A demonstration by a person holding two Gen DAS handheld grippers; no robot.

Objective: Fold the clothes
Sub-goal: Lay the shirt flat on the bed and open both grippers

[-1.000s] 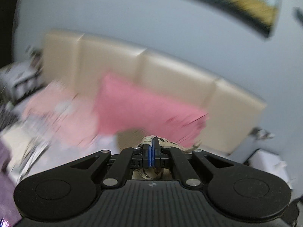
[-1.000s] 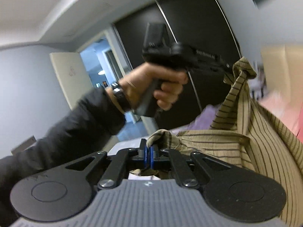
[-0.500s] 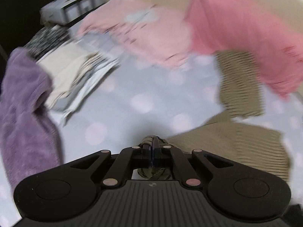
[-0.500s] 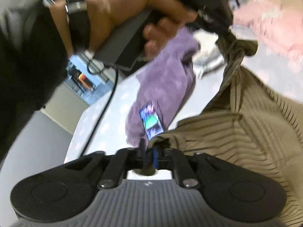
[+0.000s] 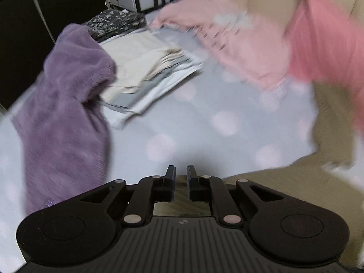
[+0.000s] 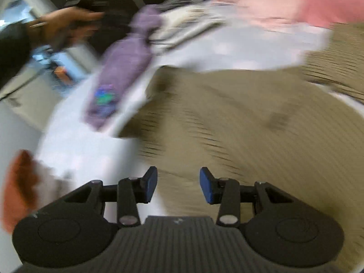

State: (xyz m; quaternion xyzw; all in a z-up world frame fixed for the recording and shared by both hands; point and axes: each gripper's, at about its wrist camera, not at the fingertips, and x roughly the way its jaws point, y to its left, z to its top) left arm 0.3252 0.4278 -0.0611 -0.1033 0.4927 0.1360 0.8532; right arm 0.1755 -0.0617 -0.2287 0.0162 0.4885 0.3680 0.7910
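Observation:
An olive shirt with dark stripes (image 6: 250, 125) lies spread on the dotted pale bedsheet (image 5: 204, 118); in the left wrist view the striped shirt (image 5: 273, 182) fills the lower right. My left gripper (image 5: 181, 177) points down at the shirt's near edge. Its jaws are opening and stand a narrow gap apart, with cloth showing below the gap but not pinched. My right gripper (image 6: 178, 184) hovers over the shirt's near part. Its jaws are opening, with nothing between the blue pads (image 6: 151, 184). Both views are blurred.
A purple fleece garment (image 5: 66, 118) lies at the left, beside a folded cream and grey stack (image 5: 145, 72). Pink clothing (image 5: 238, 45) and a pink pillow (image 5: 329, 45) lie at the bed's head. A person's hand (image 6: 61, 22) shows at the upper left. Something orange (image 6: 18, 182) sits at the left edge.
Both grippers dropped from head height to the bed with the striped shirt. The shirt now lies spread on the sheet, and both grippers have let go of it, the right one wider.

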